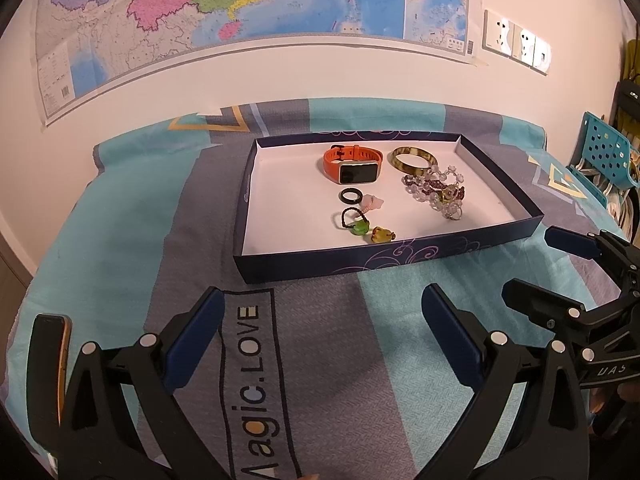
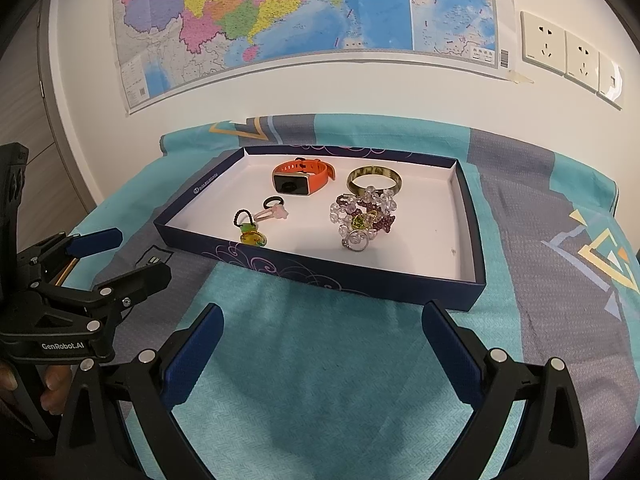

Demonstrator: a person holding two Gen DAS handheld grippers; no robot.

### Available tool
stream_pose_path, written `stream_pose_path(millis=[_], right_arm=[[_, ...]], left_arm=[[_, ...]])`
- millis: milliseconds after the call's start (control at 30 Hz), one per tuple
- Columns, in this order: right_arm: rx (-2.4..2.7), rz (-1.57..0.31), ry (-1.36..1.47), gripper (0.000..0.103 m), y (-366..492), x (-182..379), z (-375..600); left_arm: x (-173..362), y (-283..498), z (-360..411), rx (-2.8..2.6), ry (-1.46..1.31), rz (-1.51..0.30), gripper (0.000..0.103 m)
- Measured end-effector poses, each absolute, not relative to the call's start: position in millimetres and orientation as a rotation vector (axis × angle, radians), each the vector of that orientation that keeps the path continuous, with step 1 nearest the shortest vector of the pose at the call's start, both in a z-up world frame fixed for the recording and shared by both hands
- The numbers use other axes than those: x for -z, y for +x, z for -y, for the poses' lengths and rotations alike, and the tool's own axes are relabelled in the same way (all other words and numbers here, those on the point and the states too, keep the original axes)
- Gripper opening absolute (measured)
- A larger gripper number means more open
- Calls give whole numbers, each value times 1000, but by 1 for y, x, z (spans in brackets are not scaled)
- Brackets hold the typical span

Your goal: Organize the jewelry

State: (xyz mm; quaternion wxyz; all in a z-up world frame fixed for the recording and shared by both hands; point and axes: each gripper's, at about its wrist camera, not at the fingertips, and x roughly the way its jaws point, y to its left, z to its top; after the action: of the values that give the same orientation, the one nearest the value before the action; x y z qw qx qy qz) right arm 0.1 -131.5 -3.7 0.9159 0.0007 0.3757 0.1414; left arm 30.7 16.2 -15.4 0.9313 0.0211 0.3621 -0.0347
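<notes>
Jewelry tray on the bedspread, both grippers empty

Left wrist view alone shows a dark phone-like slab (image 1: 50, 360) with an orange edge at the far left of the bedspread (image 1: 320, 360), the printed "Magic.LOVE" panel (image 1: 250, 380), and a teal perforated chair (image 1: 606, 152) at the right. Right wrist view alone shows a hand (image 2: 54, 390) wrapped round the other gripper's handle, marked "GenRobot.AI". Map (image 2: 304, 12) and wall sockets (image 2: 568, 52) appear in both.

Left gripper (image 1: 322, 322) — jaws spread wide, nothing between them, over the cloth short of the tray. Right gripper (image 2: 322, 338) — likewise wide and empty, just before the tray's near wall. Each is seen from the side in the other's camera, fingers apart.

Tray: shallow dark blue box (image 1: 400, 256) with white floor, flat on the bedspread. Inside it:
- orange smartwatch (image 1: 354, 164), towards the back, on its side
- olive-and-cream bangle (image 1: 414, 158), just beside the watch
- cluster of clear and purple beaded bracelets (image 1: 436, 192), touching the bangle's front edge
- black ring (image 1: 351, 196) and pink flower piece (image 1: 372, 202), side by side
- dark beaded ring with green stone (image 1: 354, 222), then an amber piece (image 1: 382, 235) nearest the front wall
</notes>
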Motion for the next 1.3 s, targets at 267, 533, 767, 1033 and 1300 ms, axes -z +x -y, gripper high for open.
stream_pose_path(millis=[267, 533, 767, 1033, 1300], right_arm=[[-291, -774, 1, 96, 0, 4, 132], [-290, -778, 2, 96, 1, 5, 132], [-290, -780, 2, 96, 1, 5, 132], [-289, -781, 3, 96, 1, 6, 132], [-290, -780, 2, 96, 2, 5, 133]], left_arm=[[17, 31, -16, 73, 43, -745, 97], [18, 31, -15, 74, 42, -749, 97], [18, 32, -15, 75, 42, -749, 97], [19, 32, -15, 75, 42, -751, 97], [19, 33, -15, 77, 42, -753, 97]])
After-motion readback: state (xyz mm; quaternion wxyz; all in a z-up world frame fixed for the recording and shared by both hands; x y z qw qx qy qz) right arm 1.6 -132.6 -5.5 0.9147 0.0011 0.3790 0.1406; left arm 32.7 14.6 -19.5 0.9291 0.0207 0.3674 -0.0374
